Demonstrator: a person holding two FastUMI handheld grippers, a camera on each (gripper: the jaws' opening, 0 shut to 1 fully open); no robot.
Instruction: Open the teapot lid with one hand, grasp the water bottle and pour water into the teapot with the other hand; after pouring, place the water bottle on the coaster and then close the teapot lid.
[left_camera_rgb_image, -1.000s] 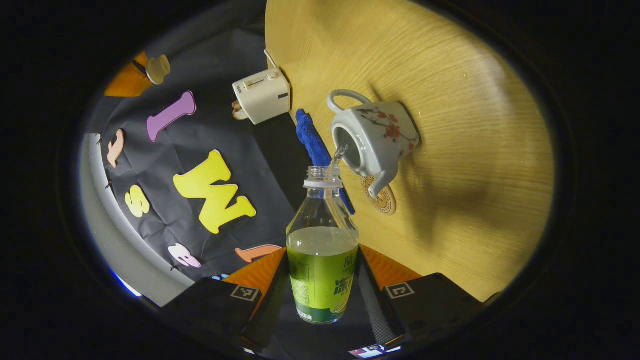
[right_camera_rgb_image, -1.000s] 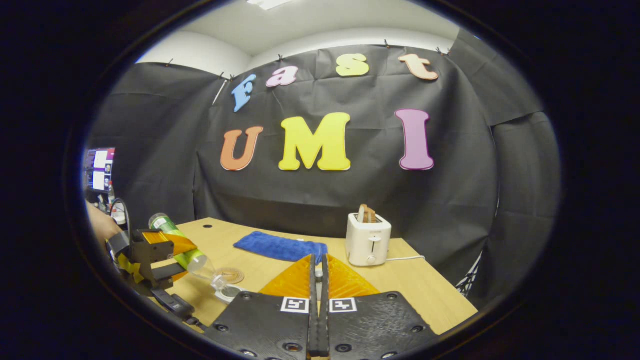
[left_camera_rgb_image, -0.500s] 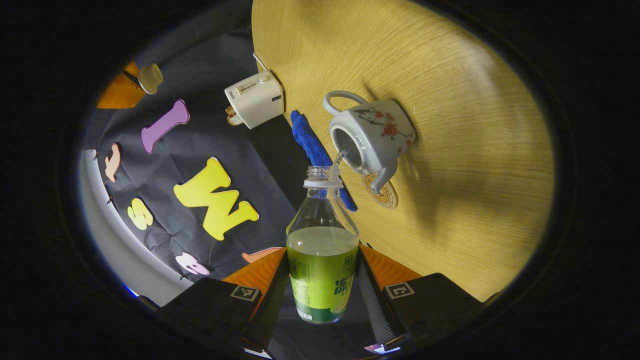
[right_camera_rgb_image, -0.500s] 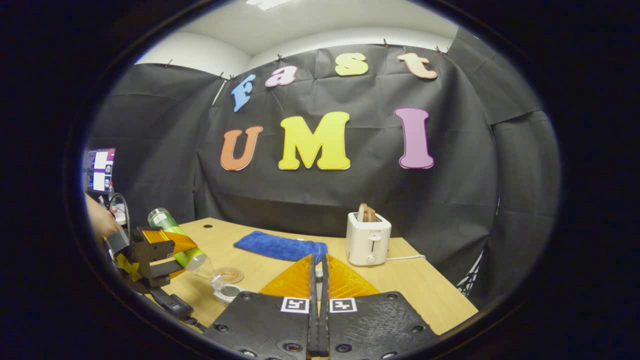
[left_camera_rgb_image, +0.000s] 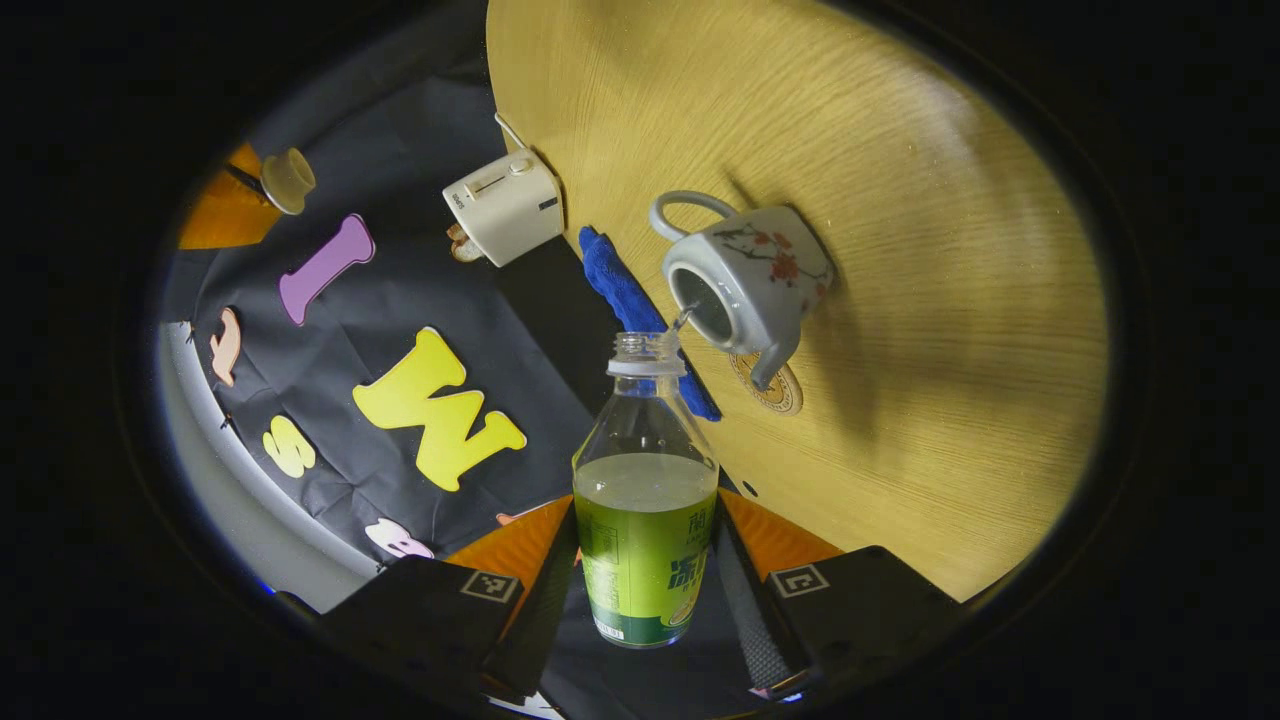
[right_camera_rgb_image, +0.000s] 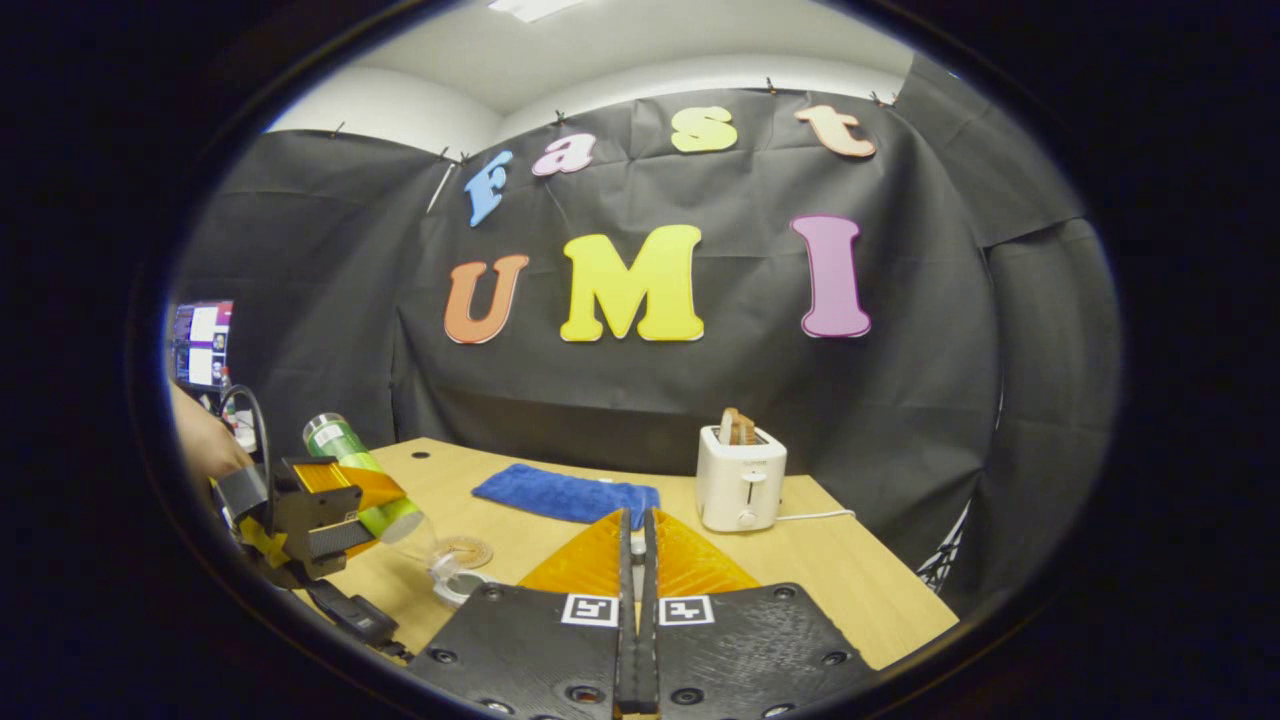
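My left gripper (left_camera_rgb_image: 645, 512) is shut on a clear water bottle (left_camera_rgb_image: 645, 540) with a green label, tilted with its open mouth at the teapot. A thin stream of water runs from the bottle mouth into the open white teapot (left_camera_rgb_image: 752, 280) with red blossoms. A round coaster (left_camera_rgb_image: 772, 385) lies under the spout. The right gripper (left_camera_rgb_image: 235, 195) holds the cream teapot lid (left_camera_rgb_image: 288, 180) off to the side. In the right gripper view my right gripper (right_camera_rgb_image: 637, 530) is shut on the lid's knob (right_camera_rgb_image: 637, 547), and the left gripper (right_camera_rgb_image: 320, 515) tips the bottle (right_camera_rgb_image: 365, 478) over the teapot's rim (right_camera_rgb_image: 455, 585).
The wooden table (left_camera_rgb_image: 900, 180) carries a white toaster (left_camera_rgb_image: 505, 205) with bread in it and a folded blue cloth (left_camera_rgb_image: 630, 300) behind the teapot. The same toaster (right_camera_rgb_image: 740, 482) and cloth (right_camera_rgb_image: 565, 493) sit at the table's back. A person's hand (right_camera_rgb_image: 205, 445) holds the left gripper.
The left gripper view has turned a little, and the teapot has drifted in it. Water keeps running into the teapot. The right gripper stays put with the lid.
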